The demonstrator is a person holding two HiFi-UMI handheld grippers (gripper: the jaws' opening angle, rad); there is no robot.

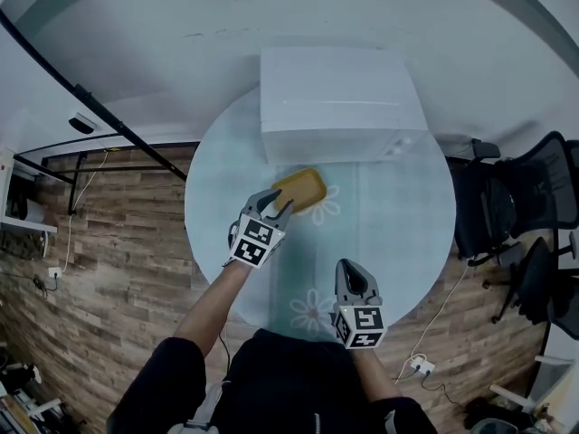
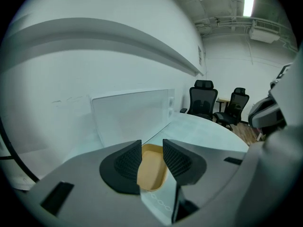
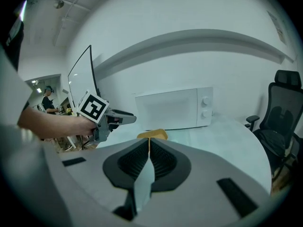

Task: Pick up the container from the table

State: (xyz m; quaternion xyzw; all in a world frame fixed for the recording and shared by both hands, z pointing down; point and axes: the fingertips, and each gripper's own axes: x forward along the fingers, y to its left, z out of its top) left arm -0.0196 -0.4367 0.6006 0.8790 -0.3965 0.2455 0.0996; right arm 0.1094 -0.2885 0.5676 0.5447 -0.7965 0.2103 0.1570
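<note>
Container: a yellow container — a shallow tray with rounded corners — lies flat on the table, open side up, just in front of the microwave.
Long axis: in the head view it runs from lower left to upper right. The upper-right end points toward the microwave's front and the lower-left end toward the left gripper.
Contents: the left gripper view shows the container with only its own smooth yellow floor and low wall inside.
Left gripper: the left gripper sits at the container's lower-left end, angled down toward it. In its own view the left gripper has its jaws apart, with the tray showing in the gap and beyond them. The pads are not pressing on it, and whether the tips touch its rim cannot be told.
Right gripper: the right gripper hovers over the near side of the table, well apart from the tray. In its own view the right gripper has its jaws closed together, pad against pad, with nothing between them. The container shows just past the tips.
Microwave: a white microwave stands at the far edge of the table with its door closed — its inside is hidden.
Table: a round table with a pale teal top and faint flower prints.
Surroundings: black office chairs stand to the right on a wood-pattern floor.
</note>
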